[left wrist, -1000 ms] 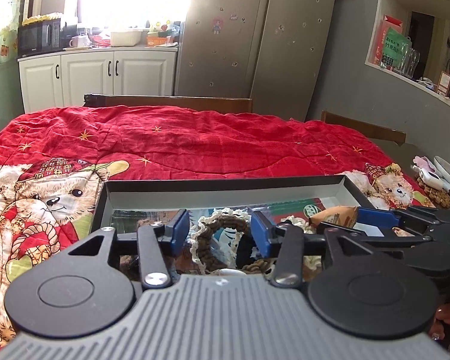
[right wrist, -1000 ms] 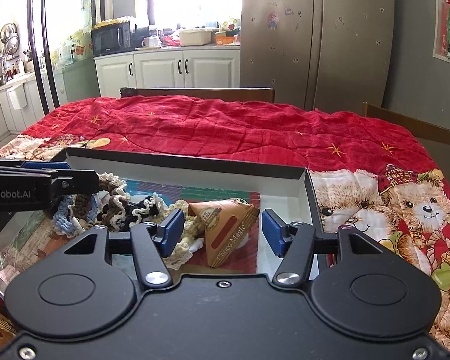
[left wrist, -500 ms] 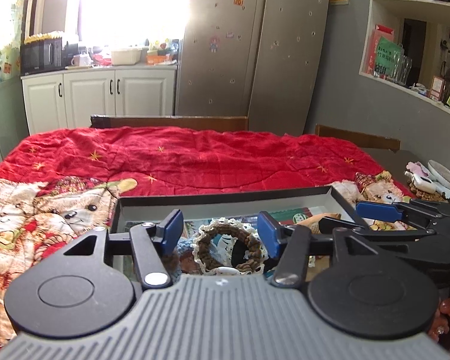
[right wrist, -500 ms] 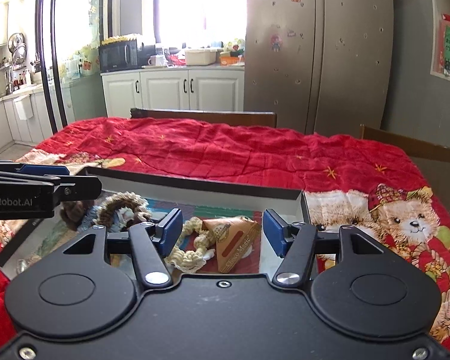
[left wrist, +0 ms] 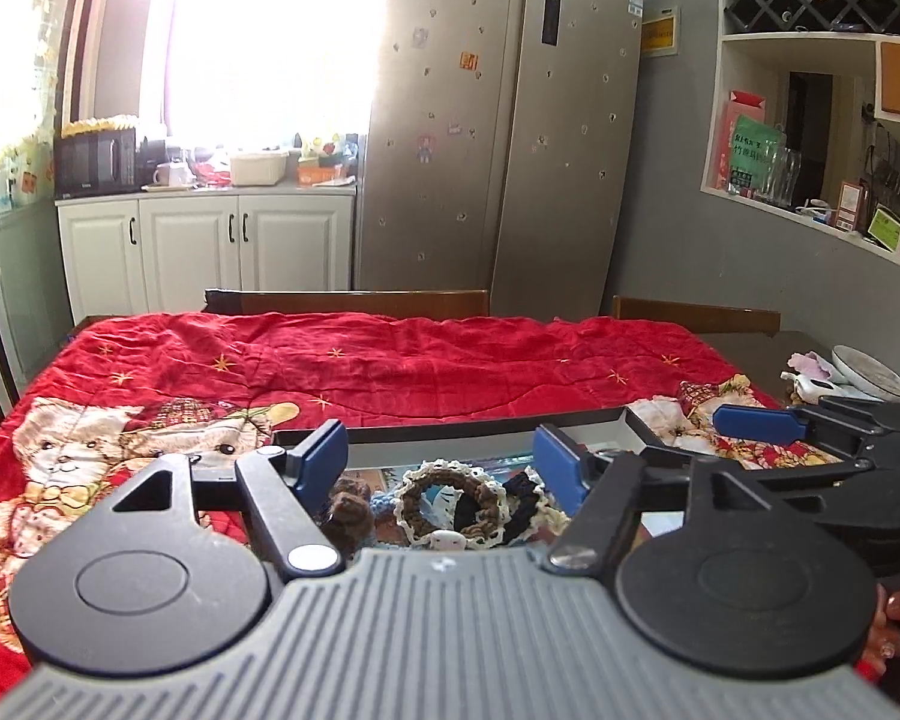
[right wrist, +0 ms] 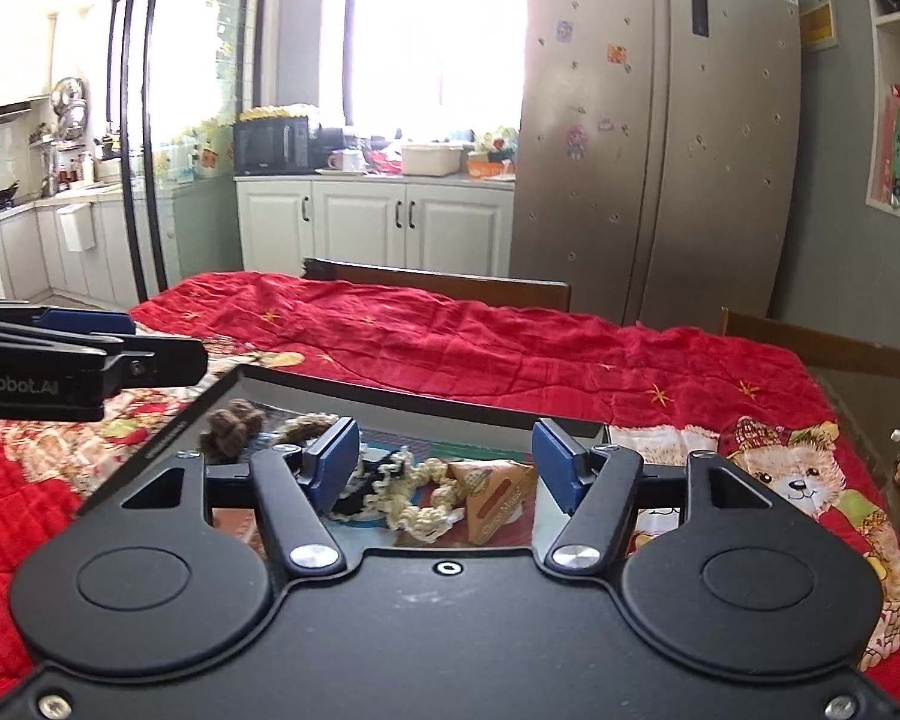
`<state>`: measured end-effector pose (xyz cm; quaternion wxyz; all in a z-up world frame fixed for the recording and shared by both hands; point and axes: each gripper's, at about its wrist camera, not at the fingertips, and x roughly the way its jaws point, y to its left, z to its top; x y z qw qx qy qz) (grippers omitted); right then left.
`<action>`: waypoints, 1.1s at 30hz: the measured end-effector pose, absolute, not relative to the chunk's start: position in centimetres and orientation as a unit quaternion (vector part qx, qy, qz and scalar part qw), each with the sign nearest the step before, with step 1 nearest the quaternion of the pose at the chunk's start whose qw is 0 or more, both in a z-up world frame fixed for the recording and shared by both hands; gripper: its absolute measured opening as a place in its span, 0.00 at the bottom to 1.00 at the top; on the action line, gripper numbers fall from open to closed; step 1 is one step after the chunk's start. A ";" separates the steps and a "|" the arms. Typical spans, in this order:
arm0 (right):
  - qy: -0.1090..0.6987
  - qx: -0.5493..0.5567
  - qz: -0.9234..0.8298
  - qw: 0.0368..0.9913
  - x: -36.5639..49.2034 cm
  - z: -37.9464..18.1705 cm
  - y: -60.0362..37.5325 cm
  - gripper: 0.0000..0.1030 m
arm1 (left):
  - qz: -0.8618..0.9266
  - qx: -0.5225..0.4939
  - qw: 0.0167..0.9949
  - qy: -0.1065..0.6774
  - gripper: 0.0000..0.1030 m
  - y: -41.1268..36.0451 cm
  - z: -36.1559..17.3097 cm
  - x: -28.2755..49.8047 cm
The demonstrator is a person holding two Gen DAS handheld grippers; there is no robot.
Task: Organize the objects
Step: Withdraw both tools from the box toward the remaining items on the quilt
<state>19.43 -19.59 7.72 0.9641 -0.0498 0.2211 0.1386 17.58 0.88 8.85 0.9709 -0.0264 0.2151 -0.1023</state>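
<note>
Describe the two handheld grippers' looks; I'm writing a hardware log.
Both are matte black with blue finger pads, round disc housings and silver pivot screws. The left gripper has a ribbed grey body; the right gripper has a smooth black one. White "Robot.AI" lettering marks the left gripper's side, seen from the right wrist camera. No cables show.

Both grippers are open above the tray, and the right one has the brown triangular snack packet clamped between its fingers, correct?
Not quite. The right gripper is open and holds nothing: in the right wrist view the brown triangular snack packet lies in the tray, apart from both fingers. The left gripper is open too.
</note>
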 end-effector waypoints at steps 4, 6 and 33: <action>0.207 -0.063 0.147 0.965 17.2 8.6 -19.1 0.64 | -0.100 -0.026 0.972 0.212 0.79 1.0 9.2 15.9; 0.203 -0.068 0.151 0.965 16.1 8.9 -18.8 0.66 | -0.100 -0.026 0.972 0.211 0.79 1.2 9.2 15.2; 0.210 -0.096 0.213 0.949 8.7 4.6 -17.9 0.68 | -0.124 -0.005 0.958 0.259 0.80 2.1 3.8 10.9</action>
